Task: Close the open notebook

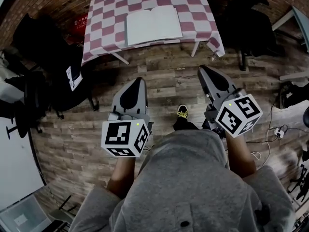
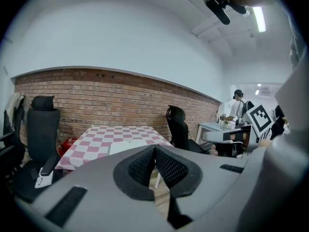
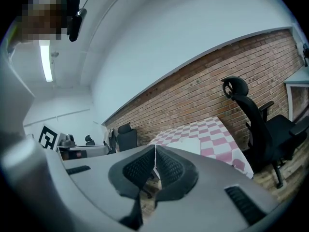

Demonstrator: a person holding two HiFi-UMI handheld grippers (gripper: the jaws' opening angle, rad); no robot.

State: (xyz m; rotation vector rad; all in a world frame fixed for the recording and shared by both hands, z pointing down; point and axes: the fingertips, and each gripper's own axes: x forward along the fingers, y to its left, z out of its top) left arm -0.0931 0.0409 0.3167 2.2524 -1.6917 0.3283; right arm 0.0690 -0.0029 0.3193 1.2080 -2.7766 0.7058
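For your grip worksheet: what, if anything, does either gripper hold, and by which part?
Nothing: left gripper and right gripper are shut and empty, away from the notebook.

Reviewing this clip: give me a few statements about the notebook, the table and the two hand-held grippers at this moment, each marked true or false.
1. The notebook lies open on the checked tablecloth. True.
2. The left hand-held gripper is shut on a page of the notebook. False: its jaws are together with nothing between them, and it is well short of the table.
3. The right hand-held gripper has its jaws together and holds nothing. True.
4. Both grippers are over the tabletop. False: in the head view both are above the wooden floor, on the near side of the table.
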